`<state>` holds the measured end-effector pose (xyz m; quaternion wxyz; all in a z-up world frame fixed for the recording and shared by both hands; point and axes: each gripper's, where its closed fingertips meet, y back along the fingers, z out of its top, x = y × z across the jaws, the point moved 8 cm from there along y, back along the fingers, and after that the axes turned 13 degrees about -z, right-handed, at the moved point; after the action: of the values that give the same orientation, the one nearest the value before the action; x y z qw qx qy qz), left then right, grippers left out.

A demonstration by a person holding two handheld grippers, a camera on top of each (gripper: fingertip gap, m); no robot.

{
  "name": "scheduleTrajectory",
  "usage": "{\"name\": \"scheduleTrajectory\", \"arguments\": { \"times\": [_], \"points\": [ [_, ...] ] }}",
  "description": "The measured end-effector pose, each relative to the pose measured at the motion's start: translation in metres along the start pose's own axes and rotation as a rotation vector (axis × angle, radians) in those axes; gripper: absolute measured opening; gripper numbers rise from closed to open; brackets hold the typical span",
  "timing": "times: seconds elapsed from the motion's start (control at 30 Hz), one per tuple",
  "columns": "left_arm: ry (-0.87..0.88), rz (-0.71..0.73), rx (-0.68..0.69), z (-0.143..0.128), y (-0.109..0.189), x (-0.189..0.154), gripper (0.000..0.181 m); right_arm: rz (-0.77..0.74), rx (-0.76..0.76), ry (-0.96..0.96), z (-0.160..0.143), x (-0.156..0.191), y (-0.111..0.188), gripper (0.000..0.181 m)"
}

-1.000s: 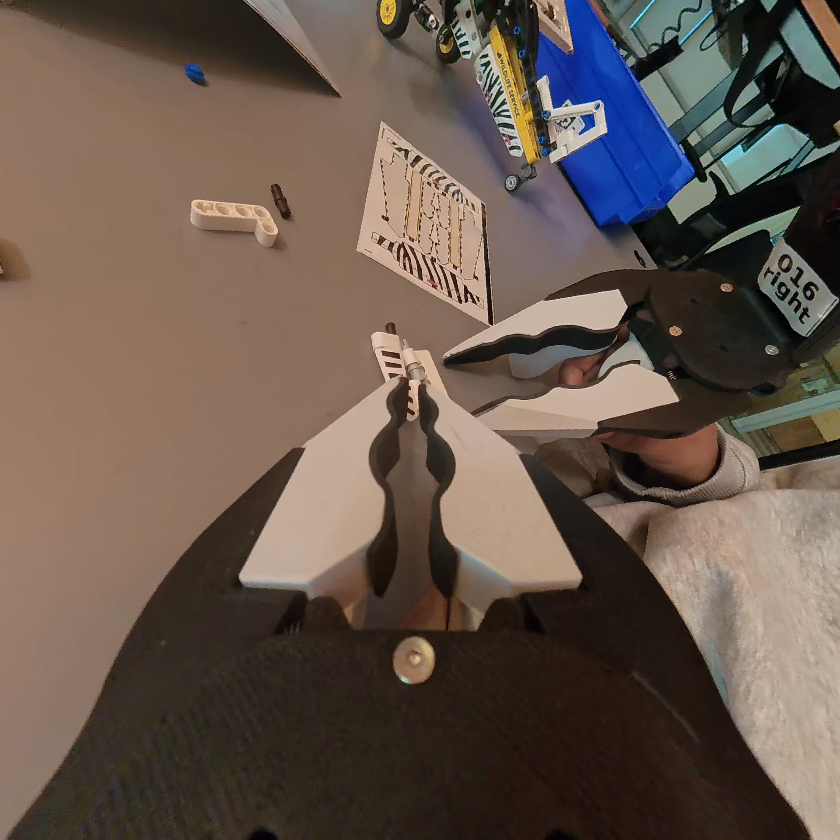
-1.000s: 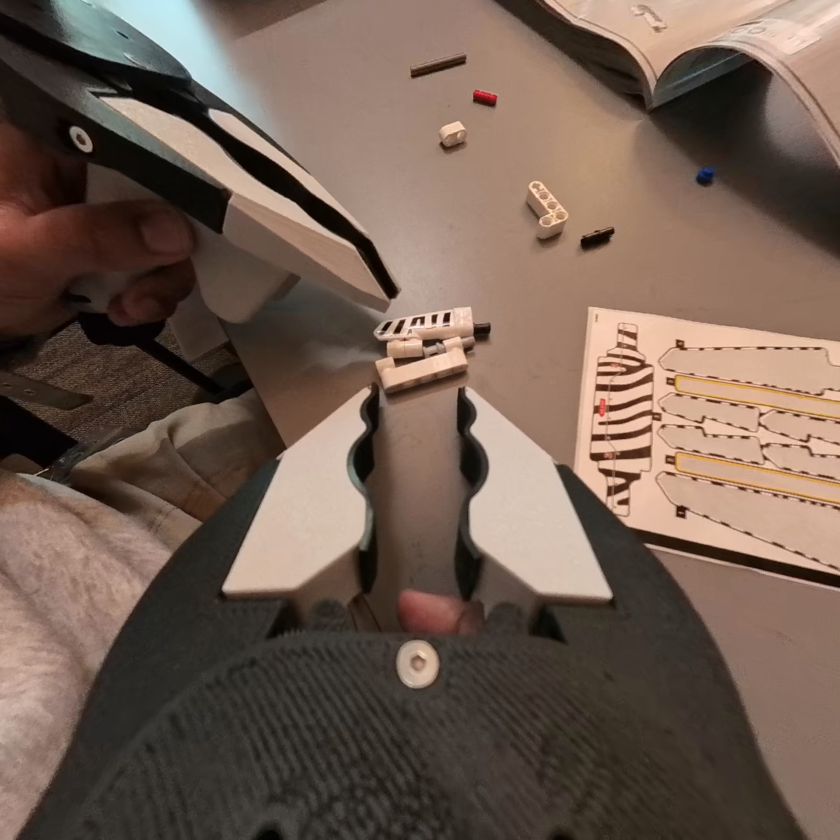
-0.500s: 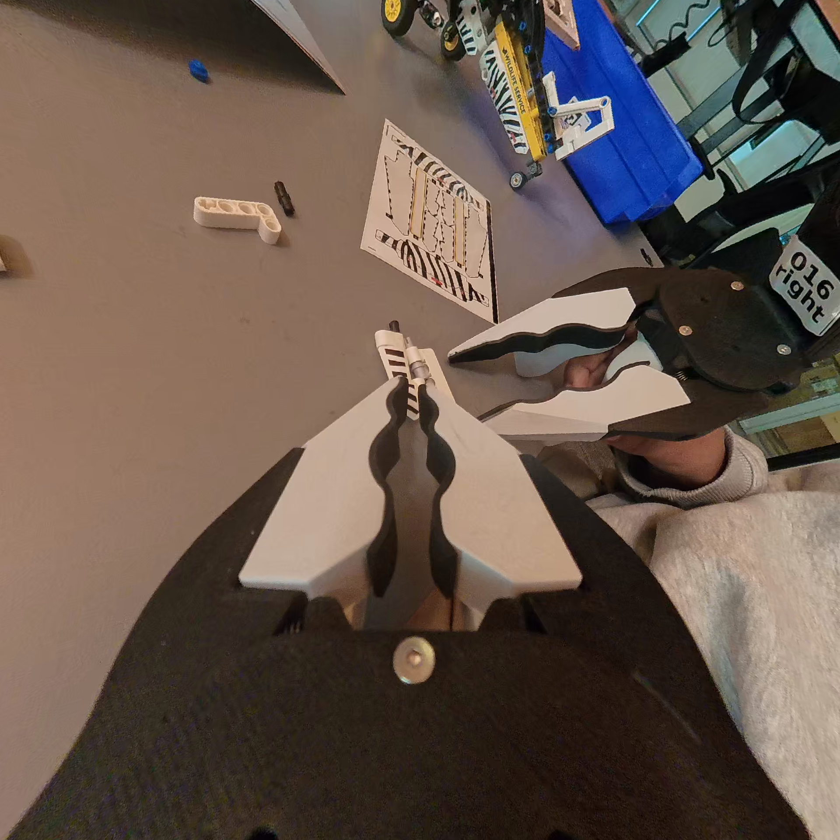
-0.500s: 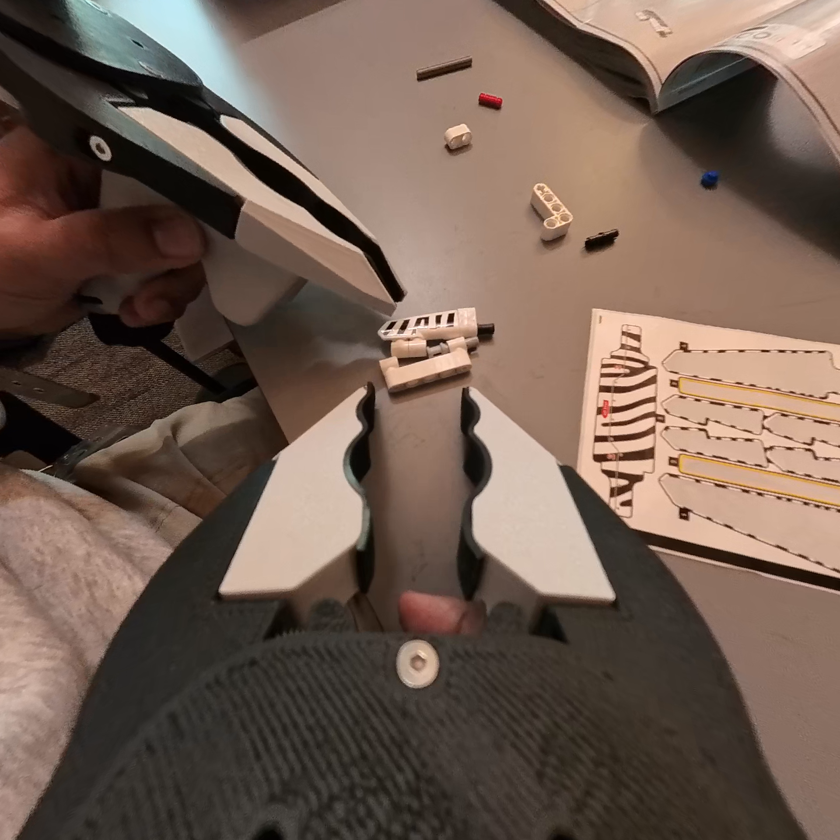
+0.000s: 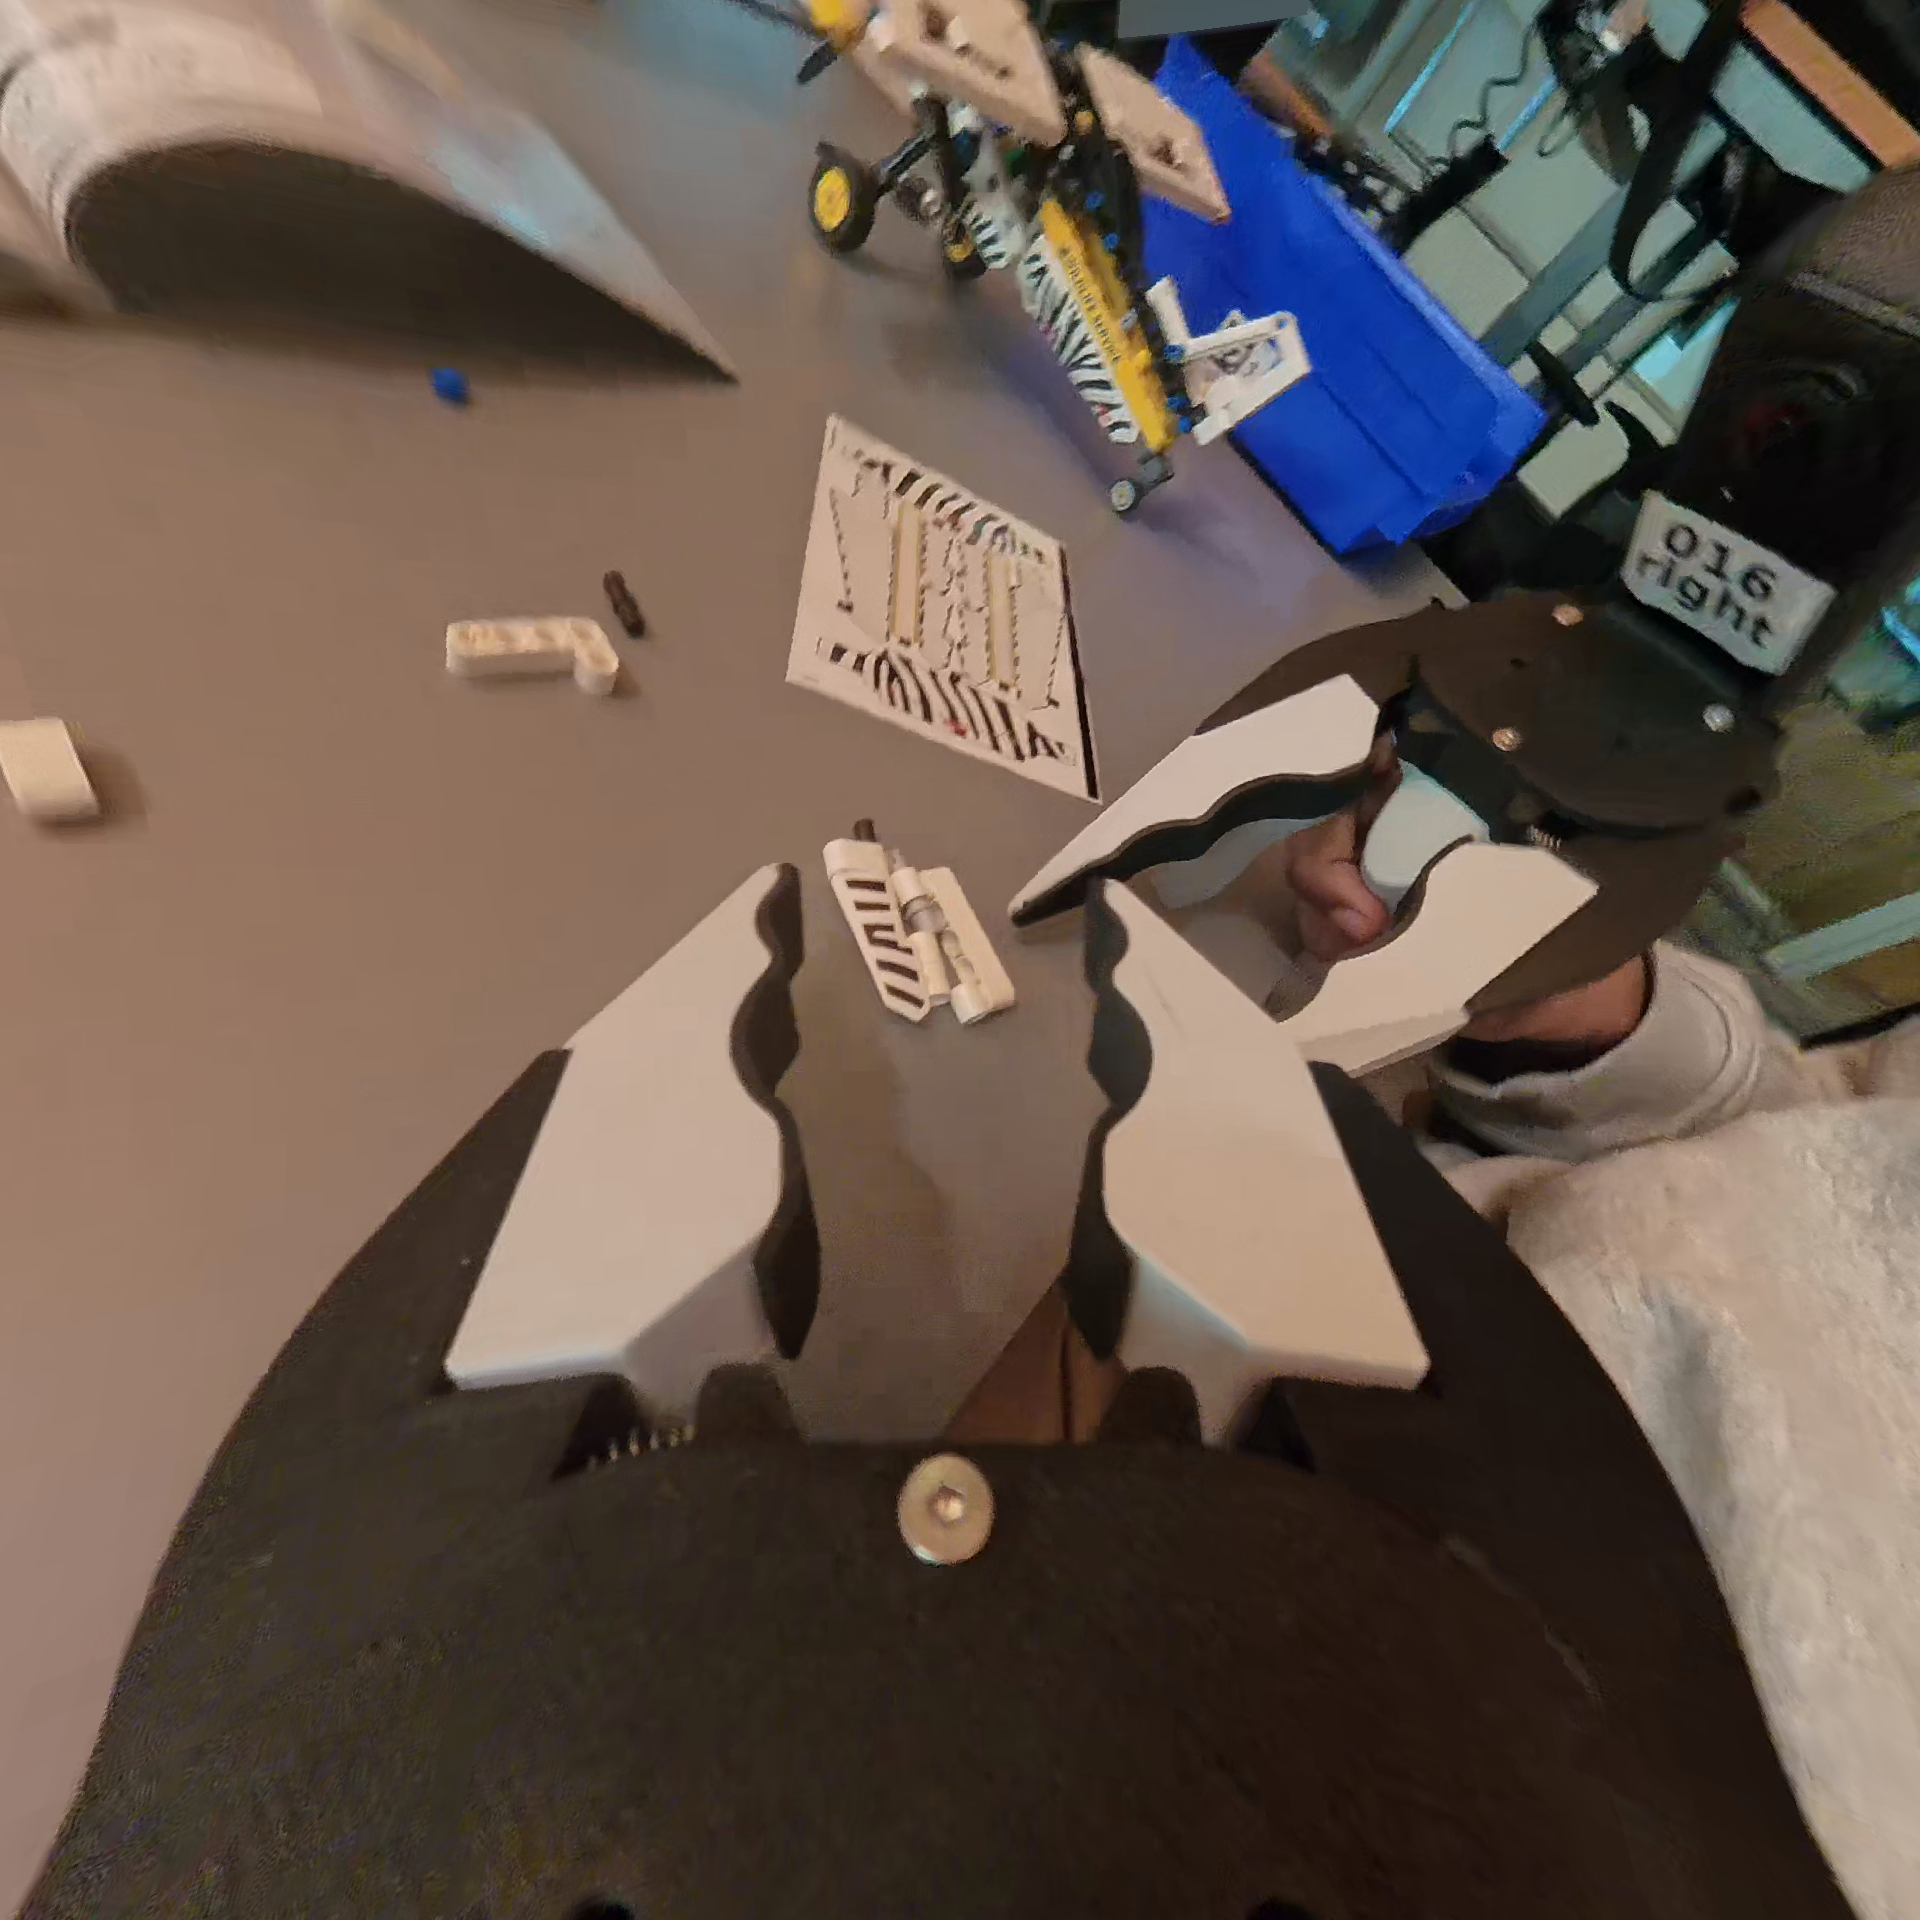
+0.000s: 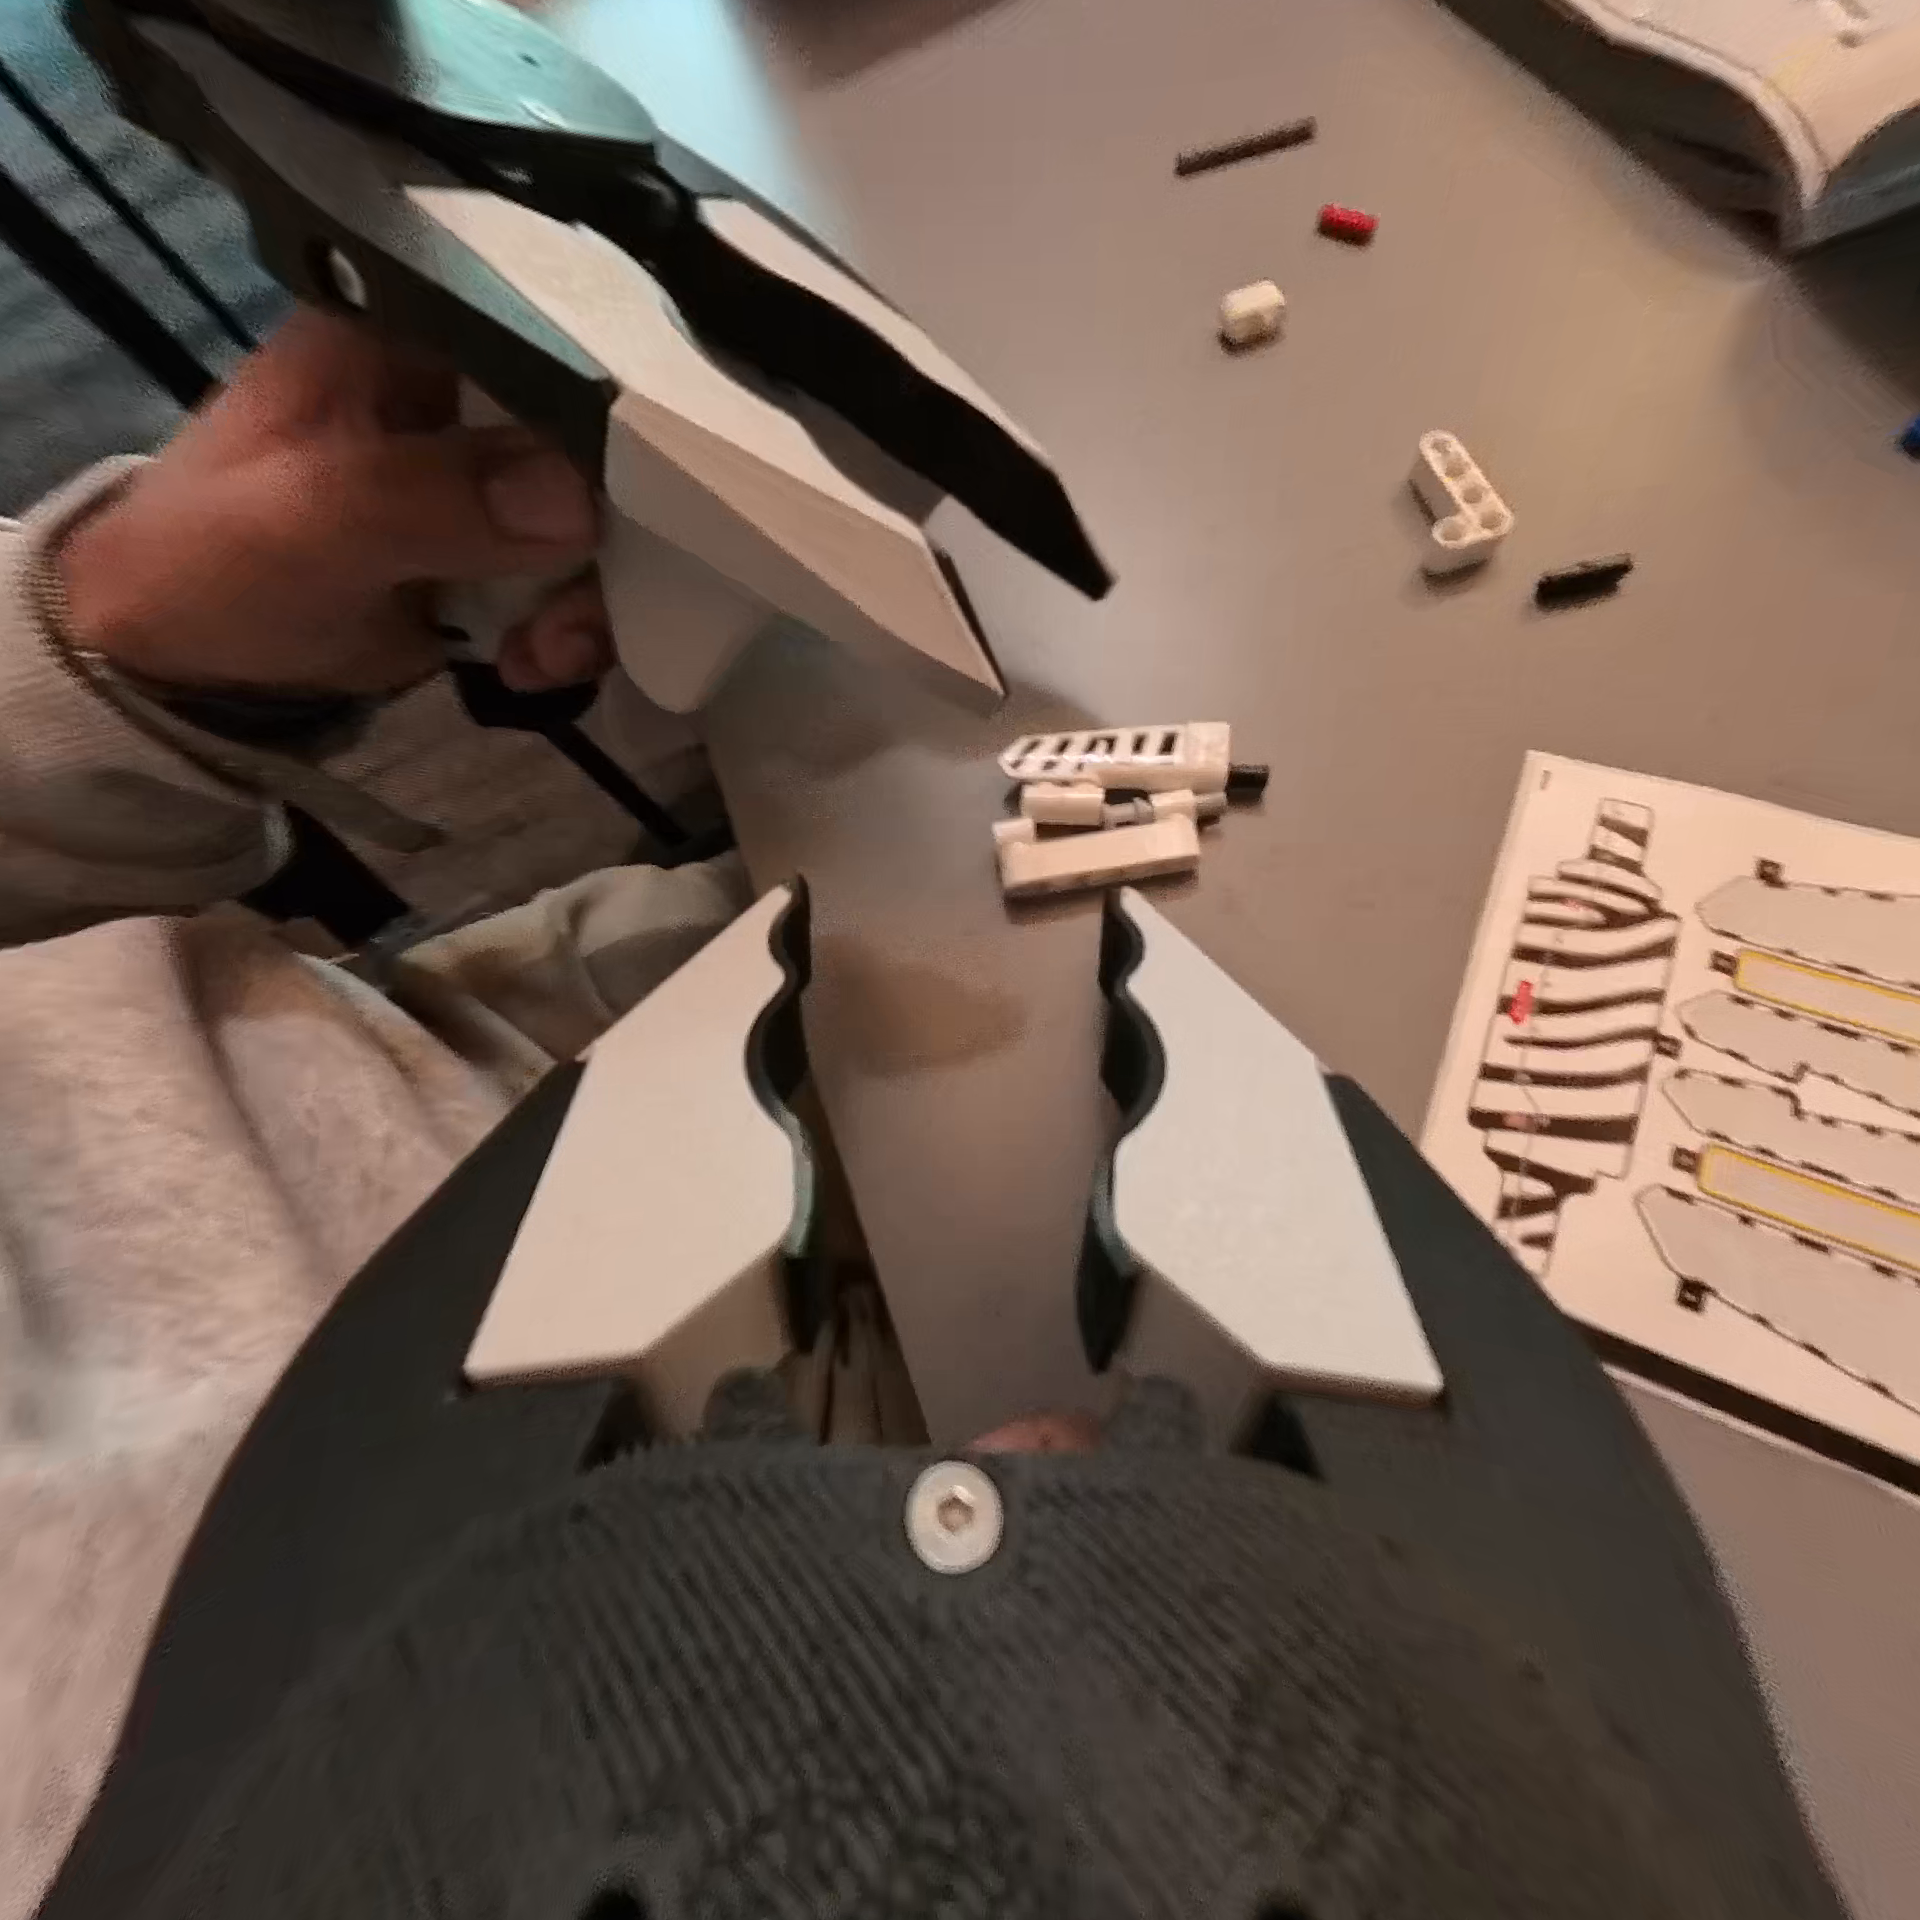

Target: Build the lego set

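Observation:
A small white assembly with a zebra-striped panel and a black pin end [image 5: 914, 935] lies flat on the grey table. My left gripper [image 5: 940, 883] is open and empty, and the assembly sits just ahead of and between its fingertips. My right gripper [image 6: 956, 894] is open and empty, with the assembly [image 6: 1112, 821] just beyond its right fingertip. In the right wrist view the left gripper [image 6: 1039, 634] hovers above and left of the assembly. One of the right gripper's fingers [image 5: 1226, 769] shows to the right of the assembly in the left wrist view.
A sticker sheet [image 6: 1714, 1091] lies right of the assembly. Loose parts lie farther off: a white L-beam [image 6: 1460, 504], black pin [image 6: 1584, 580], small white piece [image 6: 1252, 310], red piece [image 6: 1348, 221], black axle [image 6: 1244, 145]. An open manual [image 5: 312, 104], built model [image 5: 1060, 239] and blue bin [image 5: 1351, 343] stand behind. Tip to tip, the grippers are about 5 centimetres apart.
My left gripper was shut at the assembly's near end. It has now opened wide and drawn back, and the assembly rests free on the table. My right gripper has opened a little wider.

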<state>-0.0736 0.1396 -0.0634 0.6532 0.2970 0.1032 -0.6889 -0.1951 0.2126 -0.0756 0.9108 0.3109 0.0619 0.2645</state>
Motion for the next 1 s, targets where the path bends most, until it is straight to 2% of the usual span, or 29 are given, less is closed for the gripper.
{"name": "scheduleTrajectory", "arguments": {
  "times": [0.07,0.13,0.2,0.27,0.37,0.53,0.77,1.0],
  "points": [
    [-0.116,-0.020,0.030,0.008,0.003,-0.003,0.066,0.061,-0.061,0.022,0.007,0.000,0.007,0.057],
    [-0.271,-0.049,0.109,0.016,0.007,-0.004,0.081,0.004,-0.127,0.138,0.013,-0.005,0.013,0.055],
    [-0.450,-0.048,0.225,0.021,0.010,-0.001,0.082,-0.119,-0.178,0.280,0.016,-0.010,0.018,0.052],
    [-0.639,-0.036,0.314,0.026,0.008,0.005,0.083,-0.167,-0.229,0.376,0.017,-0.012,0.020,0.048],
    [-0.809,-0.074,0.452,0.029,-0.002,0.014,0.083,-0.100,-0.194,0.349,0.015,-0.014,0.014,0.053],
    [-0.749,-0.344,0.621,0.029,-0.015,0.017,0.092,-0.083,-0.100,0.311,0.005,-0.022,0.002,0.055],
    [-0.765,-0.395,0.765,0.026,-0.030,0.029,0.091,-0.045,-0.009,0.316,0.004,-0.020,-0.012,0.049],
    [-0.732,-0.466,0.776,0.018,-0.033,0.032,0.059,-0.023,0.032,0.307,0.003,-0.022,-0.018,0.041]
  ]
}}
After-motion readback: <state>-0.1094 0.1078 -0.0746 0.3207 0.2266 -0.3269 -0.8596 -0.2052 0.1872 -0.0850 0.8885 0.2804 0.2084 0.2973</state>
